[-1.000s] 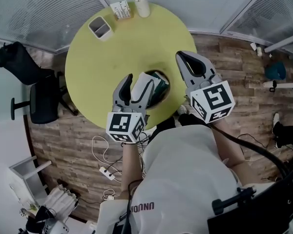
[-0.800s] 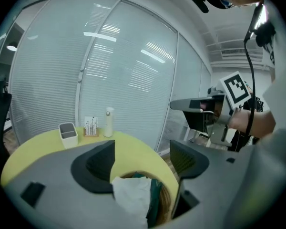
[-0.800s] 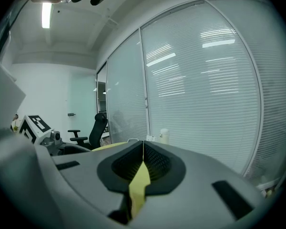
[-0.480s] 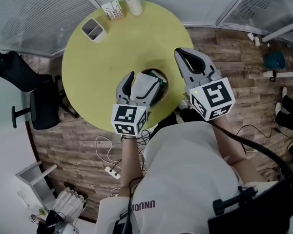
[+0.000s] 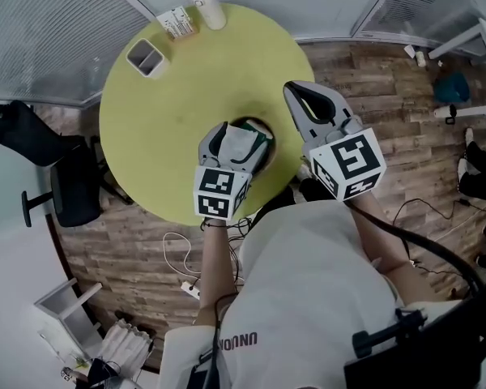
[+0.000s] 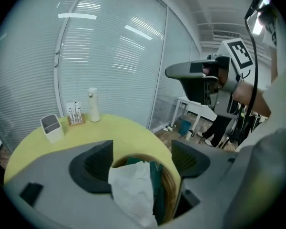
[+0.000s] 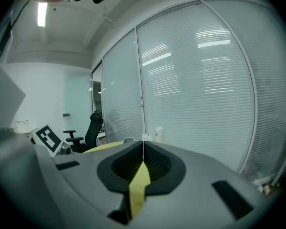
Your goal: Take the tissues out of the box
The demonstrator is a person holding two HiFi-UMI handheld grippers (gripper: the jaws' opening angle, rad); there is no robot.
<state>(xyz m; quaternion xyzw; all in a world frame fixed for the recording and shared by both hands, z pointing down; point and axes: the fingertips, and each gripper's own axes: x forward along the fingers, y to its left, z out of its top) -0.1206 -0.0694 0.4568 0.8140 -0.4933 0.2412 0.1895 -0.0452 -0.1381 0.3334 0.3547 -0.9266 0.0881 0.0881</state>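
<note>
Lowered toward the box point(image 6: 170, 187), the left claw point(image 6: 143, 159) has just been spreading and straddles the protruding tissue point(image 6: 131, 187) without pinching it. Right claw point(image 7: 143, 162): pressed together, empty. Extraction appears still pending.

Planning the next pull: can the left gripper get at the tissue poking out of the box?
Probably yes. The left gripper has just opened its jaws wide; they straddle the white tissue rising from the box without pressing it, and nothing blocks them.
</note>
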